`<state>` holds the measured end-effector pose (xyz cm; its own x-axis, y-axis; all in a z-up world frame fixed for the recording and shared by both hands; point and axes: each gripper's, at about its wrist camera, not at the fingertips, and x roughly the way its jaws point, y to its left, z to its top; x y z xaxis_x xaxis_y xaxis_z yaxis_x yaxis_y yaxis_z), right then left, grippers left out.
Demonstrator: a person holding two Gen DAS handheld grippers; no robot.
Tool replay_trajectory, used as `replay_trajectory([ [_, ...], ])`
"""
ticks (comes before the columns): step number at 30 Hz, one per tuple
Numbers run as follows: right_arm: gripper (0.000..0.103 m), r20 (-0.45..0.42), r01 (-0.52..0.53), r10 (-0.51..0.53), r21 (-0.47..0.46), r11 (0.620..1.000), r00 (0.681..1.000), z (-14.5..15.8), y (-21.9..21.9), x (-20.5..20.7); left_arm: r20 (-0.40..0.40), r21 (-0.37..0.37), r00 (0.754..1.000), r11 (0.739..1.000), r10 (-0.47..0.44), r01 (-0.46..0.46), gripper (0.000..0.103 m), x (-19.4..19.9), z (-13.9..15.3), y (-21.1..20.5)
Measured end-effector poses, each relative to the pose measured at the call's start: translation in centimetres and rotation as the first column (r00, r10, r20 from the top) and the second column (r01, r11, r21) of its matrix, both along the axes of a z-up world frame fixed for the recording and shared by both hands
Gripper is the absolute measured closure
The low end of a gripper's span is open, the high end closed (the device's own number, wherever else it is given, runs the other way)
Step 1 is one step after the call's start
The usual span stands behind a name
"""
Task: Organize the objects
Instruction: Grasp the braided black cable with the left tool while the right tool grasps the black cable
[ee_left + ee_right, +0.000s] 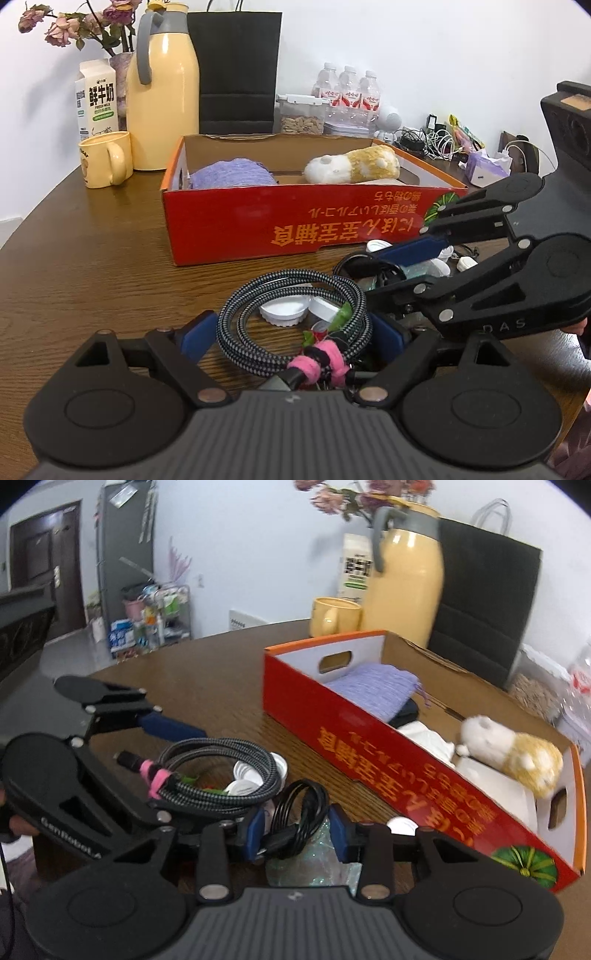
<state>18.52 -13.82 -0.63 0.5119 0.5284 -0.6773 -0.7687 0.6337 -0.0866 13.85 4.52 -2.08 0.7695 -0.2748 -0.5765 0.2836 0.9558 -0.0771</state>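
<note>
A coil of black-and-white braided cable (231,325) (221,748), bound with a pink tie (317,362), lies on the brown table. My left gripper (295,334) stands open with one blue pad on each side of the coil. To its right lies a thin black cable loop (282,806). My right gripper (298,830) (373,273) stands astride this loop, pads narrowly apart and close to both sides. I see no firm squeeze. Behind them stands a red cardboard box (258,221) (332,716) with a purple knit piece (232,173) and a plush toy (354,164) inside.
White bottle caps (282,312) lie inside and around the braided coil, and clear plastic wrap (314,867) lies under the right gripper. A yellow mug (107,158), a yellow jug (162,92), a milk carton (98,99), a black paper bag (236,70) and water bottles (347,96) line the back.
</note>
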Motion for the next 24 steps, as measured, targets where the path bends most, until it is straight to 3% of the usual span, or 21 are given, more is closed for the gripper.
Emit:
replay_trajectory([
  [11,0.076,-0.005,0.0,0.0,0.012,1.0,1.0,-0.9,0.9,0.0,0.024,-0.014,1.0,1.0,-0.012,0.012,0.016,-0.7,0.1,0.8],
  [17,0.077,0.022,-0.021,0.021,-0.01,1.0,1.0,-1.3,1.2,-0.6,0.033,-0.1,0.999,0.995,0.002,0.001,0.016,-0.6,0.7,2.1],
  [24,0.079,0.04,-0.014,0.013,0.009,1.0,0.999,-1.2,1.2,-1.2,0.062,-0.099,0.997,0.994,0.045,-0.039,0.016,-1.2,2.2,2.7],
])
